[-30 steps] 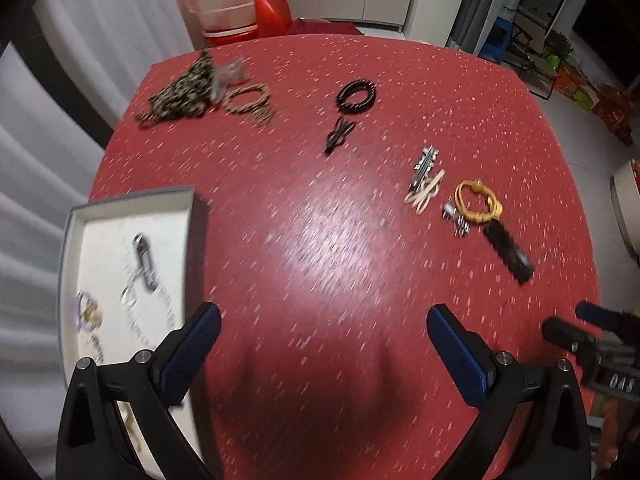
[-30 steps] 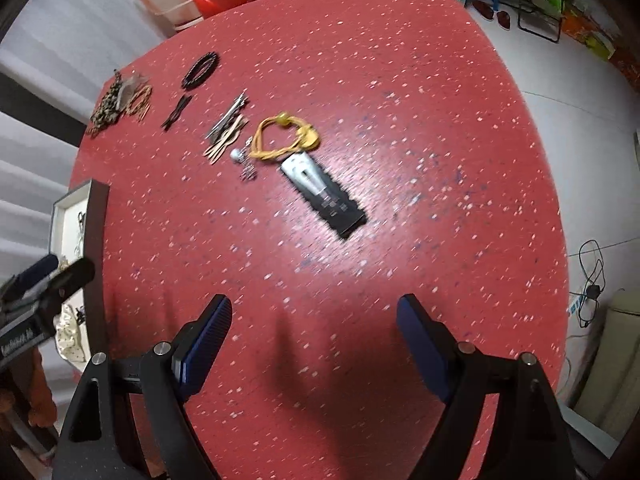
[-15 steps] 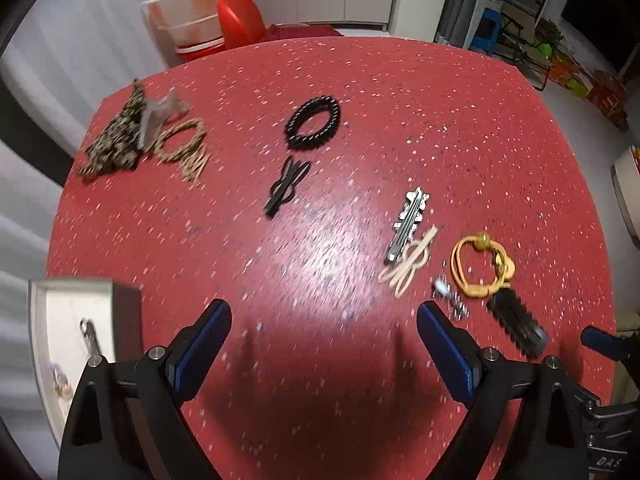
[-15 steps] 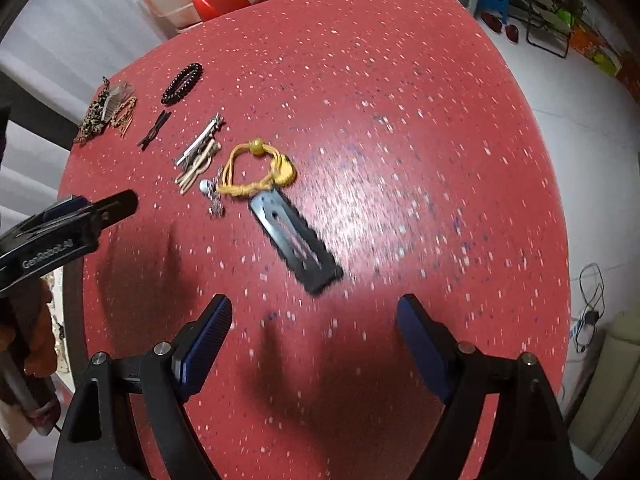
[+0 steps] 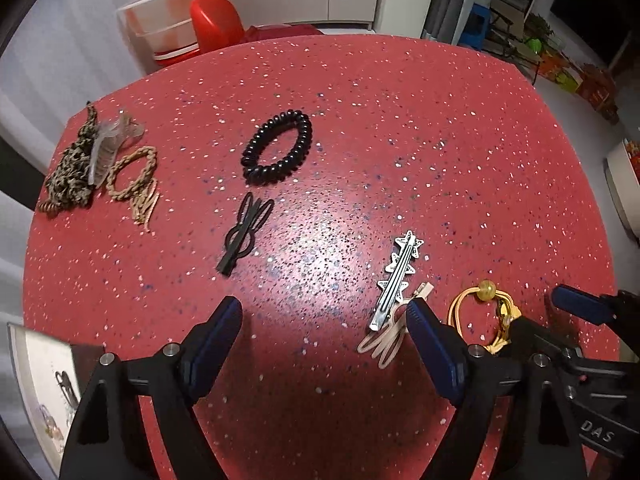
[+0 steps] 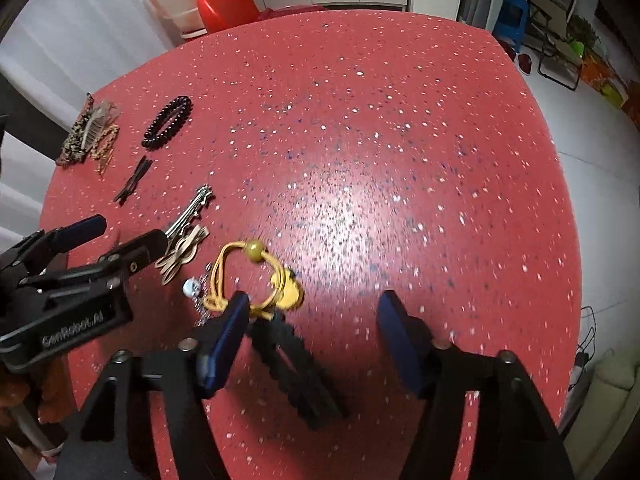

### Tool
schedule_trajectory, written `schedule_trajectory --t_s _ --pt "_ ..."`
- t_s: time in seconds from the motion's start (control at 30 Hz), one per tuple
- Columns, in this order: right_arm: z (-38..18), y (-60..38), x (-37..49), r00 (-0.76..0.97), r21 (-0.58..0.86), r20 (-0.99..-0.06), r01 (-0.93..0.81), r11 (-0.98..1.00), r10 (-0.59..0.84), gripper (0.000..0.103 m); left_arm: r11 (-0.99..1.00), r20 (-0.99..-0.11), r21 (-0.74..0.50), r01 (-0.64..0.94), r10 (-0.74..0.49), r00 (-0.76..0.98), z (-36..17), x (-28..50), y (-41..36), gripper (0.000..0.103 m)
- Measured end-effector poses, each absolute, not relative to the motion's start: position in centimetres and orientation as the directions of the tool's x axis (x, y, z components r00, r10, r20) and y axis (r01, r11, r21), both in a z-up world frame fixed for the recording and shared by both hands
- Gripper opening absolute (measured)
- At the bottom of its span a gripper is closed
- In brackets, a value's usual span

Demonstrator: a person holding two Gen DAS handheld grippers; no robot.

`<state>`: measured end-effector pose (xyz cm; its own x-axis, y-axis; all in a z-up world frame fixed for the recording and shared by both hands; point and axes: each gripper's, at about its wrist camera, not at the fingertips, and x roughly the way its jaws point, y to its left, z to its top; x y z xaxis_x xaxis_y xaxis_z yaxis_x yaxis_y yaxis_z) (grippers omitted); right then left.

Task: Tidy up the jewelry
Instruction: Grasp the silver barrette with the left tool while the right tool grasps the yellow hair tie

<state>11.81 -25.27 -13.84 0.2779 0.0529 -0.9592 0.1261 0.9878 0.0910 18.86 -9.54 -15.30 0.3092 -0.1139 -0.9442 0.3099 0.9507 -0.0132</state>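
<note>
Trouble looks most likely at the right gripper, whose blue-padded jaws stand wide and empty just above the speckled red tabletop. Its left pad sits right beside the yellow cord bracelet with a round bead, and the long black toothed hair clip lies between the jaws. A close from here could catch both, or nudge the loose cord onto the small silver charm next to it.

Beside it, the left gripper also hangs wide and empty. Its right pad is near the silver star-studded hair clip and the beige clip under it, so the two grippers could collide working this crowded patch.

Farther off lie a black cut-out clip, a black spiral hair tie and a tangle of brown cords. The white tray sits at the near left.

Readable writing: "GenRobot.AI" on the left gripper's body in the right wrist view, and "DAS" on the right gripper's in the left.
</note>
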Motion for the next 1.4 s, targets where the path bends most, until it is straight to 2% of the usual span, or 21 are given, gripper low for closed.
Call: schedule_trajectory --t_s 0.1,0.27,0.33,0.4,0.5,0.57,0.63,0.67,0.73,0.83,1.07,1.1,1.2,1.4 --pt "-14.5 -24.9 12.3 0.265 0.074 -0.963 0.100 0.992 0.045 0.056 0.948 -0.946 -0.006 0.318 -0.108 0.305 -15.8 19.3 -10.0 0.086" --pt "-14.7 -24.0 12.4 0.277 0.016 -0.961 0.045 0.999 0.003 0.054 0.942 -0.944 -0.005 0.335 -0.115 0.308 -16.0 19.7 -11.3 0.086" --pt "-14.8 -23.5 12.6 0.283 -0.017 -0.959 0.033 0.999 -0.026 0.049 0.941 -0.943 -0.005 0.338 -0.116 0.311 -16.0 20.0 -11.6 0.086" --pt "-14.8 -23.2 12.6 0.291 -0.041 -0.956 0.026 0.999 -0.046 0.038 0.941 -0.944 -0.008 0.337 -0.118 0.309 -16.0 20.8 -11.6 0.085" --pt "-14.7 -23.1 12.7 0.298 -0.042 -0.953 0.023 0.999 -0.047 0.020 0.937 -0.943 -0.034 0.347 -0.145 0.299 -15.7 20.8 -11.4 0.074" --pt "-14.7 -23.1 12.6 0.299 -0.036 -0.953 0.026 0.999 -0.042 0.020 0.932 -0.942 -0.045 0.360 -0.159 0.294 -15.5 20.6 -11.9 0.065" --pt "-14.9 -23.1 12.3 0.302 -0.026 -0.953 0.032 0.999 -0.035 0.020 0.926 -0.942 -0.068 0.371 -0.182 0.282 -15.3 20.6 -12.4 0.050" --pt "-14.9 -23.2 12.2 0.303 -0.021 -0.952 0.036 0.999 -0.031 0.019 0.924 -0.941 -0.076 0.376 -0.191 0.279 -15.3 20.2 -12.6 0.045" --pt "-14.7 -23.3 11.9 0.310 0.001 -0.951 0.043 0.999 -0.013 0.019 0.913 -0.939 -0.109 0.393 -0.224 0.260 -15.2 20.2 -13.0 0.027" --pt "-14.1 -23.5 11.6 0.324 0.030 -0.946 0.049 0.998 0.012 0.019 0.908 -0.939 -0.110 0.403 -0.228 0.259 -15.1 20.0 -13.3 0.013" --pt "-13.6 -24.0 11.1 0.337 0.049 -0.941 0.063 0.997 0.024 0.019 0.917 -0.940 -0.112 0.383 -0.223 0.259 -15.2 19.9 -11.8 0.013" --pt "-13.5 -24.2 11.1 0.337 0.052 -0.941 0.065 0.997 0.027 0.019 0.918 -0.940 -0.111 0.381 -0.221 0.260 -15.2 19.8 -11.6 0.009" --pt "-13.4 -24.4 11.4 0.338 0.068 -0.940 0.075 0.995 0.038 0.019 0.921 -0.938 -0.123 0.369 -0.230 0.260 -15.0 19.7 -10.8 0.007" --pt "-12.4 -25.3 10.7 0.354 0.107 -0.933 0.101 0.989 0.065 0.019 0.926 -0.936 -0.137 0.351 -0.237 0.262 -14.6 19.1 -9.8 0.007"
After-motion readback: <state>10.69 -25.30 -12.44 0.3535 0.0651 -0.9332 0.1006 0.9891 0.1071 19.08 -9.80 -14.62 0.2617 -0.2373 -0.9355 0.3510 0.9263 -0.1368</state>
